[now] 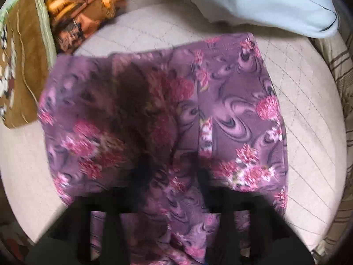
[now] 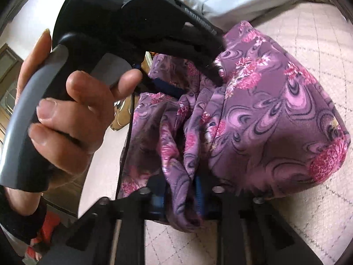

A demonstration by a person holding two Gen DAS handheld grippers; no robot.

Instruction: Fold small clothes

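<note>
A purple garment with pink flowers (image 1: 231, 110) lies partly spread on the pale quilted surface (image 1: 308, 110). My left gripper (image 1: 174, 176) is shut on a bunched part of it near the lower edge, and the cloth hangs over the fingers. In the right wrist view my right gripper (image 2: 181, 190) is shut on a gathered fold of the same garment (image 2: 264, 114), lifted off the surface. The left gripper's black body (image 2: 136, 22) and the hand holding it (image 2: 66, 110) fill the left of that view, close to my right gripper.
A light blue pillow (image 1: 264, 2) lies at the back. A brown embroidered cloth (image 1: 19, 66) and an orange patterned cloth (image 1: 81, 15) lie at the left. A striped fabric (image 1: 339, 70) lies along the right edge of the quilted surface.
</note>
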